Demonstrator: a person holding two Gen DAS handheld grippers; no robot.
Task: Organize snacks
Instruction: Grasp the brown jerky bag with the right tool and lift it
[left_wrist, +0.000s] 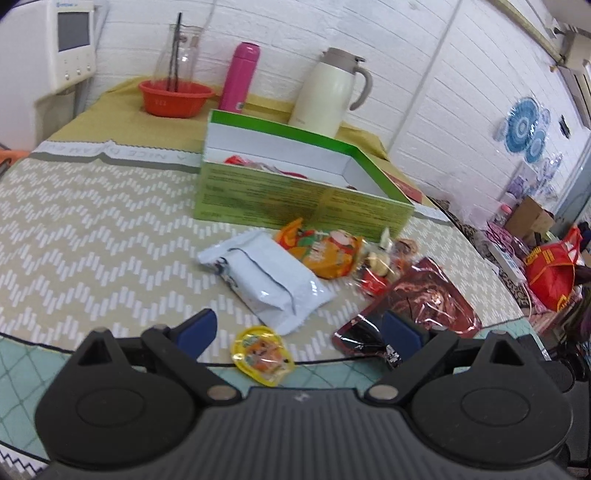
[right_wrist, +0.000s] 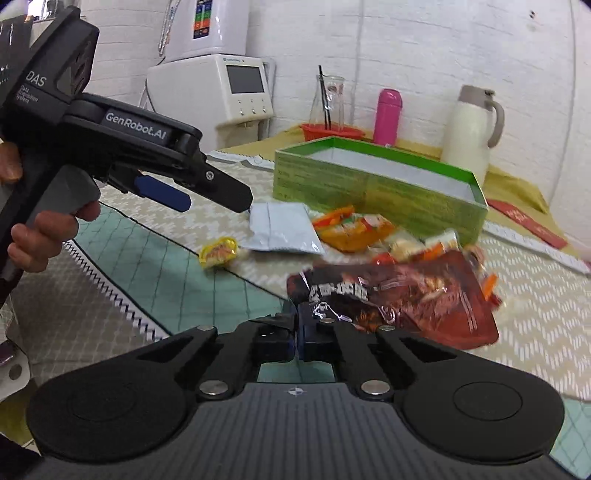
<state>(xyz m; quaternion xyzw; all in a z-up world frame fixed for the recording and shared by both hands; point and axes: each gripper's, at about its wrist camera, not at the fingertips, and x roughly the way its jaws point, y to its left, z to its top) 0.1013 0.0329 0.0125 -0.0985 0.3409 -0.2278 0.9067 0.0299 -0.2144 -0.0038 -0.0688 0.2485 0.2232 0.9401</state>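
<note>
1. Snack pouch (right_wrist: 402, 299), dark red, lies on the bench before the green box (right_wrist: 376, 184); right tongs (right_wrist: 297, 325) pinch its corner.
2. Lift gently; thin film may slip.
3. Left tongs (left_wrist: 299, 332) hang released.

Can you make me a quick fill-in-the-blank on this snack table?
1. The right gripper is shut on the corner of the ____ snack bag.
2. The left gripper is ____, holding nothing.
3. The box is ____ outside.
4. Behind the box, the slim bottle is ____.

Missing words: dark red; open; green; pink
</note>
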